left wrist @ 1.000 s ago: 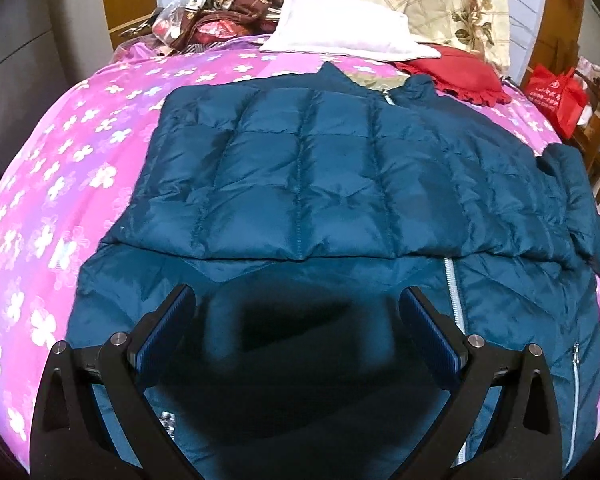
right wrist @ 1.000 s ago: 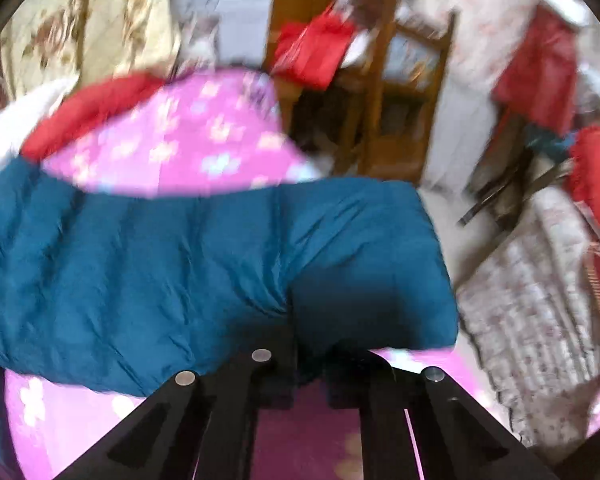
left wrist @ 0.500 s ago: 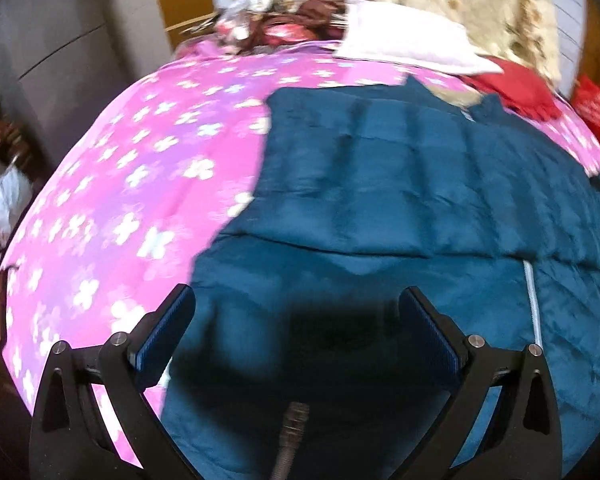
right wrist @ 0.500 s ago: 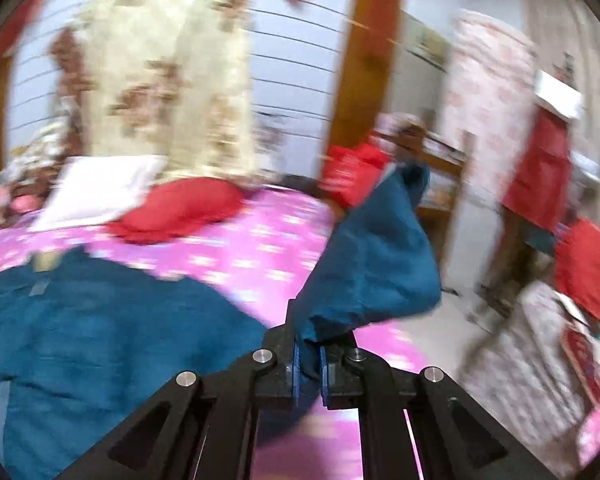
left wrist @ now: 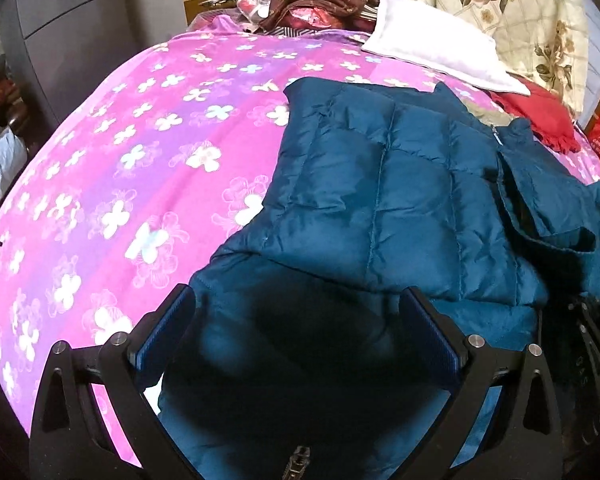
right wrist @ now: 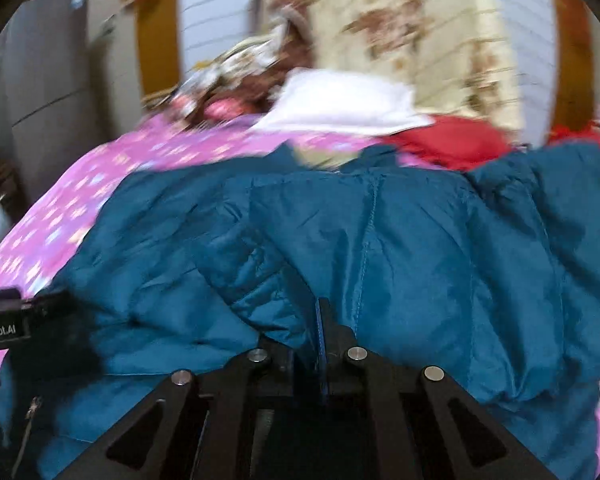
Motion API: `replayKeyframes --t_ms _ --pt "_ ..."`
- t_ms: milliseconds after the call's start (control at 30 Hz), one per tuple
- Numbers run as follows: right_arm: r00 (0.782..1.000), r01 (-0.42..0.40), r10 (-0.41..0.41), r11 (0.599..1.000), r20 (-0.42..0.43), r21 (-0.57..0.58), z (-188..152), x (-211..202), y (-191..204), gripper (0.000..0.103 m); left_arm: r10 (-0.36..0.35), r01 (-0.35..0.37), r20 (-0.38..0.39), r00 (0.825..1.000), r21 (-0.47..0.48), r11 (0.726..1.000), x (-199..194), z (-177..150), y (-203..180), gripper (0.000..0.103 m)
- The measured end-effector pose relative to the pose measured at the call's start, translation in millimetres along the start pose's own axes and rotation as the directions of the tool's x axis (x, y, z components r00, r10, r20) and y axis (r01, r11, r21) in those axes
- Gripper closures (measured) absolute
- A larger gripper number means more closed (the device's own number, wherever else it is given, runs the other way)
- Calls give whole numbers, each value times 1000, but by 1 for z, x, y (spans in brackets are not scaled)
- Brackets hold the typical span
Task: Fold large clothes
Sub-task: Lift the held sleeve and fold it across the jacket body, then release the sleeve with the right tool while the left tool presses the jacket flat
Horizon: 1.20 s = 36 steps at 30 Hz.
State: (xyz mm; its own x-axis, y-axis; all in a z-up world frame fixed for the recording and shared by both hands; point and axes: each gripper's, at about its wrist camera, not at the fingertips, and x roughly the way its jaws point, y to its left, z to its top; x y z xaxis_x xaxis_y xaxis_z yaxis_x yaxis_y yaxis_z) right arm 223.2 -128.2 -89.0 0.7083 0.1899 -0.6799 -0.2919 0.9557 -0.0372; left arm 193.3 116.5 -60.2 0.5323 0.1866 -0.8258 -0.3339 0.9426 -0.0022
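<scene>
A: Where's the jacket?

B: The teal quilted jacket lies on the bed, on the pink flowered bedspread. The left wrist view shows it sharply: one side is folded over the body, the collar points toward the white pillow, and the silver zipper shows near the collar.

A: And the left tongs?

B: Spread wide above the near hem of the jacket, with nothing between the blue pads. They cast a dark shadow on the fabric.

A: Does that view show the other hand's tool?

B: Only a black part at the right edge, next to a sleeve that is draped across the jacket.

A: What does the right wrist view add?

B: It is blurred, but it shows the right tongs pressed nearly together on a fold of teal fabric, with the sleeve bunched in front of them over the jacket's body. At its left edge is a black device with a white label. Behind lie the pillow, a red cloth and a flowered quilt against the wall.
</scene>
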Motion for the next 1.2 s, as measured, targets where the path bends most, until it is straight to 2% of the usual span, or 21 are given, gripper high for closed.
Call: replayKeyframes --t_ms 33,67,100,133,167,233,267,333,367,433,533,567,633,667,733,833,900,933,967,1033,1200 --pt "1000 -16 16 1000 -3 2 -1 0 -1 87 -4 4 1 1000 -3 1000 0 1 -1 1" --pt "999 -35 35 999 -6 8 -3 0 0 67 -10 10 4 1000 -7 1000 0 1 -1 1" --pt "998 -58 58 998 -5 14 -6 -5 -3 56 -15 15 5 1000 -9 1000 0 1 -2 1" --pt "998 -56 56 998 -3 5 -10 -13 -6 41 -19 19 8 1000 -11 1000 0 1 -2 1" --pt "999 -47 46 999 -3 -9 -13 -23 -7 32 -22 22 12 1000 -15 1000 -2 1 -2 1" --pt "1000 -12 11 999 -7 -35 -25 -42 -9 27 -47 48 25 999 -19 999 -6 0 -2 1" --pt "999 35 -36 999 -22 -42 -31 -54 -13 24 -69 69 37 997 -18 997 -10 0 -3 1" --pt "982 163 -165 986 -91 -28 -48 -69 -26 17 -123 123 77 990 -6 992 -20 0 -8 1" --pt "972 198 -198 980 -129 -9 -54 -70 -36 11 -155 156 88 984 6 988 -24 0 -13 1" --pt "951 236 -215 969 -223 74 -75 -65 -59 10 -257 253 106 961 49 966 -30 0 -30 1" --pt "960 191 -147 966 -237 176 -86 -62 -77 6 -386 379 72 920 97 920 -25 1 -63 1" --pt "960 193 -150 967 -237 169 -87 -62 -76 4 -410 402 50 911 121 908 -20 1 -78 1" --pt "956 213 -177 967 -234 139 -88 -60 -69 3 -409 397 43 912 162 903 -14 2 -101 1" --pt "954 219 -184 967 -236 129 -88 -59 -67 1 -421 408 45 906 172 897 -13 3 -110 1" --pt "951 223 -189 967 -243 123 -87 -57 -66 1 -474 463 16 880 183 867 -4 3 -125 4" --pt "951 221 -185 967 -248 127 -86 -56 -65 0 -462 459 -23 887 170 872 12 0 -130 29" --pt "950 223 -186 967 -252 125 -83 -54 -64 0 -491 489 -26 871 163 857 13 -1 -128 54" --pt "949 222 -186 967 -253 122 -82 -53 -63 0 -507 505 -27 861 163 848 11 0 -128 74" --pt "949 222 -186 967 -254 121 -81 -52 -64 0 -514 511 -21 857 163 844 7 -1 -128 84" --pt "949 222 -187 968 -254 119 -79 -50 -64 0 -532 523 9 847 166 836 -5 -3 -125 92" --pt "950 222 -186 968 -251 121 -79 -49 -65 0 -536 522 98 838 142 841 -38 3 -99 95"
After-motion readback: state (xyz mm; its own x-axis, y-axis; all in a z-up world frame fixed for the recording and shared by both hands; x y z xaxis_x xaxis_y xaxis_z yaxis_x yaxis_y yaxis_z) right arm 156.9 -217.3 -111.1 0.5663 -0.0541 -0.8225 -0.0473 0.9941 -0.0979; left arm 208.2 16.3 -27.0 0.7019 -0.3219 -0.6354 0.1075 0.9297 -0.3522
